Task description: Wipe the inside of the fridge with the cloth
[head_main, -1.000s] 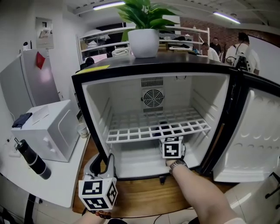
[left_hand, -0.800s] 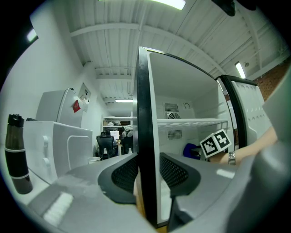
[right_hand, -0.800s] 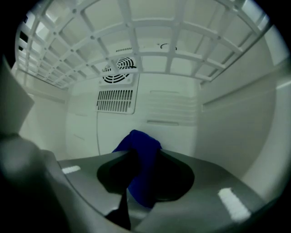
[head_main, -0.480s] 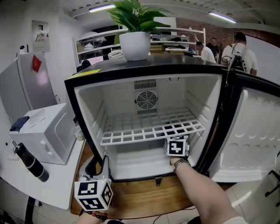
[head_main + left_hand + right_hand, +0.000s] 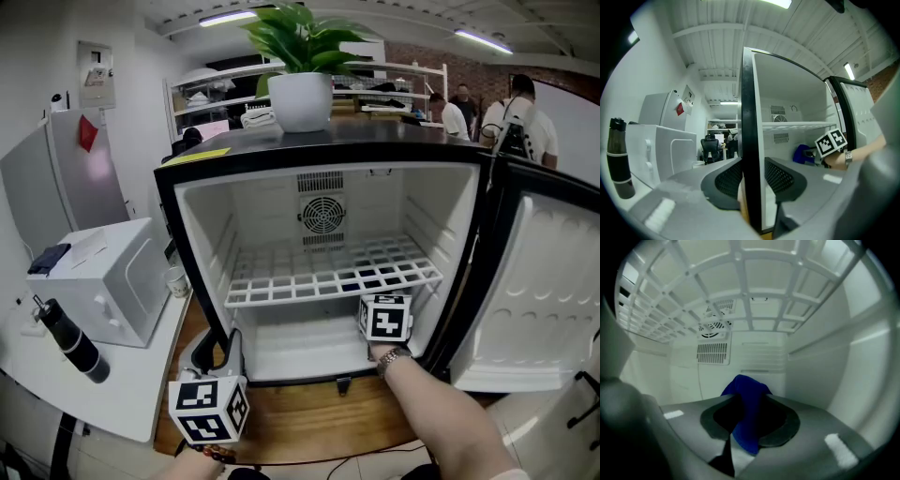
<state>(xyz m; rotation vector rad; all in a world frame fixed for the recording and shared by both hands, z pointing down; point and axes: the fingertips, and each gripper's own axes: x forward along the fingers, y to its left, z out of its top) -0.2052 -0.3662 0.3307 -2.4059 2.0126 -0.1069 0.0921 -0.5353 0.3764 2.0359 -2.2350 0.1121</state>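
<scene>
- Roughly mid-job, by my reading: the fridge (image 5: 319, 141) stands w/ its door (image 5: 534, 281) swung wide and nothing stored inside, so access is sorted.
- The right hand-held gripper (image 5: 751, 404) is clenched on the cloth (image 5: 743, 383). Blue fabric is bunched between the jaws, w/ a fold sticking out past the tips.
- The cloth sits in the lower compartment, under the wire shelf (image 5: 328, 272), toward the right wall and apart from the back wall. Can't tell if it touches the fridge floor (image 5: 291, 352); the gripper body hides the underside.
- The left hand-held gripper (image 5: 752, 174) straddles the front edge of the fridge's left wall, low down. Its pads look pressed on either side, i.e. grasping the frame, prob. to steady the unit.
- Done so far: can't judge from the surfaces. Walls, shelf & floor all look plain white, w/ no streaks, wet patches or dirt to tell wiped from unwiped.
- Left to do, as I judge it: at min. more of the lower compartment. Likely also the section above the shelf, the shelf itself, both side walls, the back panel round the fan grille (image 5: 322, 214), and maybe the door liner.
- No sign of wrapping up: the cloth is in the jaws & inside the fridge, not set down on the bench (image 5: 131, 394).
</scene>
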